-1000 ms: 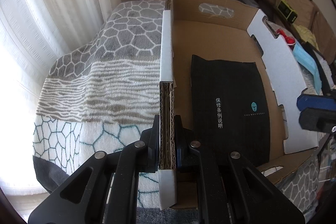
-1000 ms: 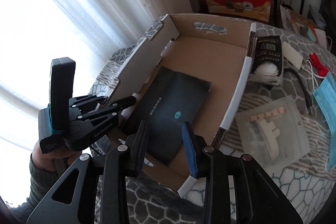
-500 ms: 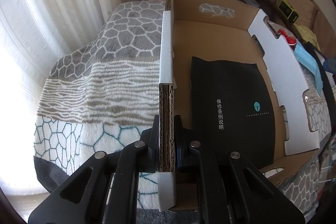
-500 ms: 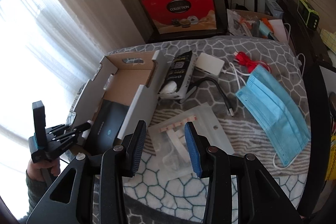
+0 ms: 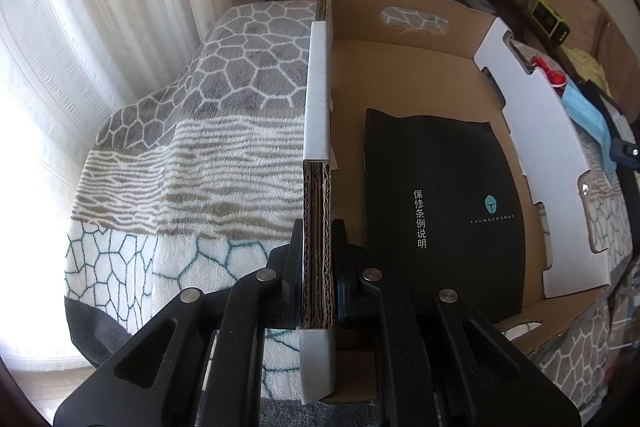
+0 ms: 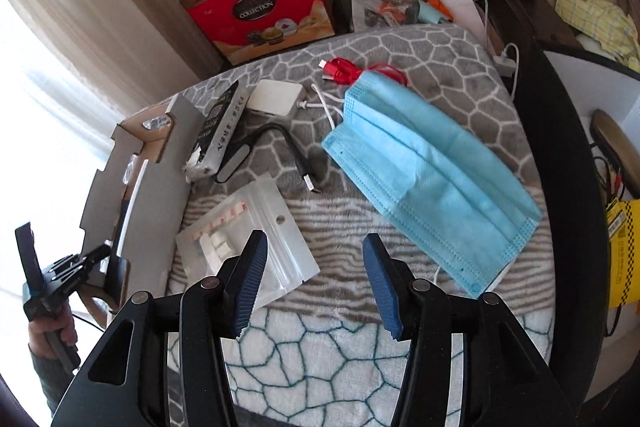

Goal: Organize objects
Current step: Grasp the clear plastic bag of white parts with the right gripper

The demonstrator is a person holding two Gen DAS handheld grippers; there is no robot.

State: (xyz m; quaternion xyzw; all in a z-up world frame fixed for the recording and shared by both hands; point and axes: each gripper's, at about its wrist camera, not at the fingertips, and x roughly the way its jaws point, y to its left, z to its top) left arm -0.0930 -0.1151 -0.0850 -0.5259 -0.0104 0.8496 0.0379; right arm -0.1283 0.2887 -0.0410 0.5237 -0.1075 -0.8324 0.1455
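Right now I have the left gripper (image 5: 318,263) clamped on the near side wall of the cardboard box (image 5: 400,75), its jaws pinching the corrugated edge at lower centre of the left view. Inside, a black booklet (image 5: 444,211) lies flat on the box floor; the other half of the floor is bare.

My right gripper (image 6: 314,281) hangs with its jaws spread wide and nothing between them, above the patterned blanket (image 6: 320,347). The loose things are spread over that blanket: a clear plastic bag (image 6: 248,247) just left of the jaws, a blue face mask (image 6: 428,171) at centre right, and further up a dark packet (image 6: 216,131), a white charger (image 6: 276,99), a black cable (image 6: 280,147) and a red cable (image 6: 348,69).

I judge I am between picks, steadying the box while choosing the next item. The plastic bag is nearest; the next move calls for lowering onto one edge, since it lies flat and slippery, then carrying it left into the box.
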